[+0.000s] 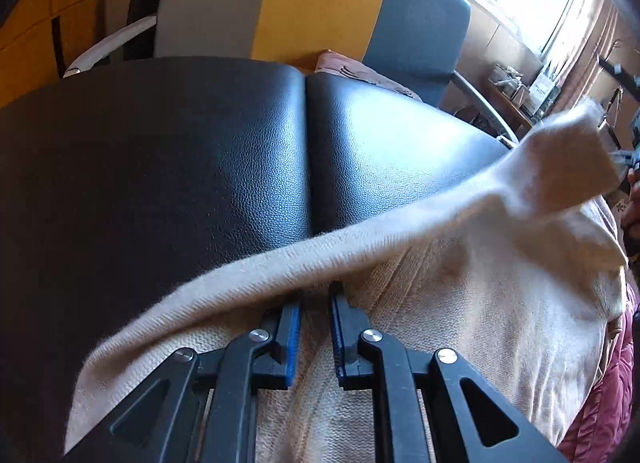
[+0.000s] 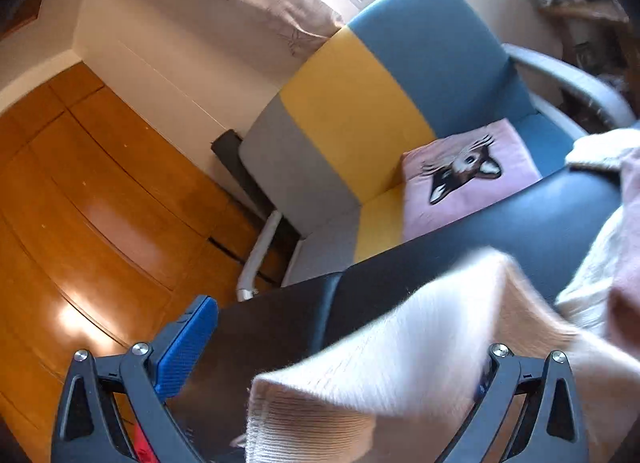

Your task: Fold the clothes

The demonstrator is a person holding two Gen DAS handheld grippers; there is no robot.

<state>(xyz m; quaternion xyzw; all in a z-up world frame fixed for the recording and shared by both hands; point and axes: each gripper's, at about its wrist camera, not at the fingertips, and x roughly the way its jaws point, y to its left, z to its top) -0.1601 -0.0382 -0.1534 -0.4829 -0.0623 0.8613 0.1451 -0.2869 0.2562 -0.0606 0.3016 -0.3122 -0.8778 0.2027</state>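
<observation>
Two grippers over one cream knit sweater, which lies on a black leather surface split by a centre seam. Left gripper sits low on the sweater's body, near edge of the scene — its blue-padded fingers stand a narrow gap apart, tips tucked under a lifted fold of the knit; whether they pinch cloth I cannot tell. From that fold a sleeve runs up and right, raised off the leather, blurred at its far end. Right gripper gapes wide — left blue pad bare and clear of the cloth, the other finger hidden behind the ribbed sleeve cuff that hangs across the opening; contact on that side unclear. Beyond the leather surface, far side: an armchair in grey, yellow and blue panels, with a pink cushion bearing a cat face on its seat. Wooden floor at left.
</observation>
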